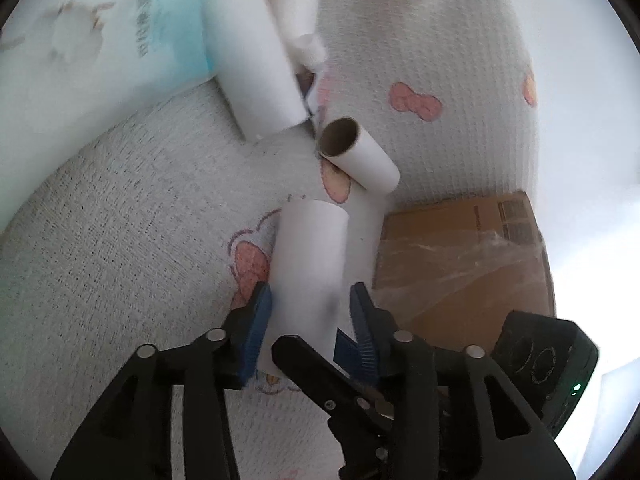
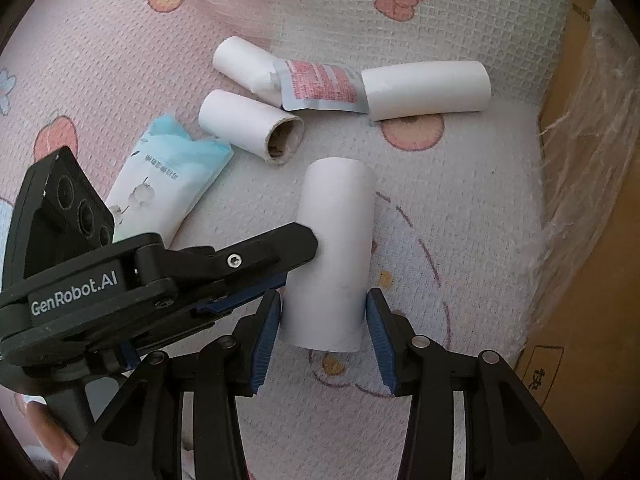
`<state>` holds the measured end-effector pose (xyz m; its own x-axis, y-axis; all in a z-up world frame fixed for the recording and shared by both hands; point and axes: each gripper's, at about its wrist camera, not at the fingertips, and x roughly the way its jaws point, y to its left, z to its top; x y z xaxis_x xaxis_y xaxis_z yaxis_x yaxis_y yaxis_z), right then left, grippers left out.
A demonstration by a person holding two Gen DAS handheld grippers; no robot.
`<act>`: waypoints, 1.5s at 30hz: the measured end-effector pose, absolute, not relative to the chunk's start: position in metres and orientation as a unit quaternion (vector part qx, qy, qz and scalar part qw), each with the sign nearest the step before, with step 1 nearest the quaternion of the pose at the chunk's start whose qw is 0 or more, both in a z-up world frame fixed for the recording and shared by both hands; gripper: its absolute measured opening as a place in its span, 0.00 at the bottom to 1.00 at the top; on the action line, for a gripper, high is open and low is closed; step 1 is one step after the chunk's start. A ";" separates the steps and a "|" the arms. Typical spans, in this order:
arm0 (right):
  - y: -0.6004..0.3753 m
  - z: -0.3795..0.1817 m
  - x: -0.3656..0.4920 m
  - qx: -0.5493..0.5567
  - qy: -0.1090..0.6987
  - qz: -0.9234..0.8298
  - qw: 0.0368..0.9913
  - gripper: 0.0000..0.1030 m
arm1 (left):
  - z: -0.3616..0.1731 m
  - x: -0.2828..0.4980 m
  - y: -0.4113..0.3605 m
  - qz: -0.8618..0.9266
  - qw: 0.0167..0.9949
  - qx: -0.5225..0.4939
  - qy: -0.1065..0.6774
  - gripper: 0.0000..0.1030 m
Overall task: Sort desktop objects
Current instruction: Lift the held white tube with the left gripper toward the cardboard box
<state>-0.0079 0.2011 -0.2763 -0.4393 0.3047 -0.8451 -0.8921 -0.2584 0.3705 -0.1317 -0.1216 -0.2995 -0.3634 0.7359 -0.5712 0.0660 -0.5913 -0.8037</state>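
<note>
Both tongs bracket the same white tube (image 2: 332, 256), its long axis running straight ahead along the fingers. The right gripper (image 2: 324, 320) is spread, pads flanking the tube's near end; the left gripper (image 1: 310, 312) sits likewise, contact unclear. Beyond lie more tubes (image 2: 248, 124) and pouches (image 2: 168, 180). Off to the right stands a cardboard box (image 2: 580, 240), contents unseen.

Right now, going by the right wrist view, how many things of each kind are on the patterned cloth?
Paper tubes: 4
Printed pouches: 2
Cardboard box, at the cloth's edge: 1
Total: 7
</note>
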 end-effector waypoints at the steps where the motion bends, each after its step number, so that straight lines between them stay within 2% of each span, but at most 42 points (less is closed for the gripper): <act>1: 0.200 -0.275 -0.008 -0.331 0.443 0.723 0.414 0.40 | -0.296 -0.130 -0.120 0.734 0.231 -0.514 -0.379 0.45; 7: 0.185 -0.256 -0.005 -0.311 0.428 0.740 0.415 0.40 | -0.264 -0.115 -0.119 0.765 0.242 -0.495 -0.334 0.45; 16: 0.153 -0.196 -0.003 -0.282 0.353 0.784 0.426 0.40 | -0.199 -0.093 -0.124 0.810 0.252 -0.436 -0.302 0.45; 22: 0.147 -0.152 -0.008 -0.260 0.295 0.806 0.442 0.40 | -0.136 -0.086 -0.110 0.852 0.256 -0.392 -0.235 0.45; 28: 0.147 -0.099 0.011 -0.213 0.261 0.820 0.463 0.40 | -0.079 -0.090 -0.092 0.865 0.290 -0.350 -0.211 0.45; 36: 0.146 -0.047 0.053 -0.175 0.221 0.824 0.492 0.40 | -0.036 -0.090 -0.036 0.870 0.329 -0.328 -0.165 0.45; 45: 0.151 -0.037 0.116 -0.171 0.213 0.803 0.530 0.40 | -0.022 -0.103 0.049 0.847 0.372 -0.361 -0.118 0.45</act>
<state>0.1162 0.1506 -0.0373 -0.3798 0.7781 -0.5003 -0.9238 -0.3478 0.1603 -0.1029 0.0486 -0.0222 -0.4624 0.7159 -0.5230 -0.5452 -0.6948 -0.4690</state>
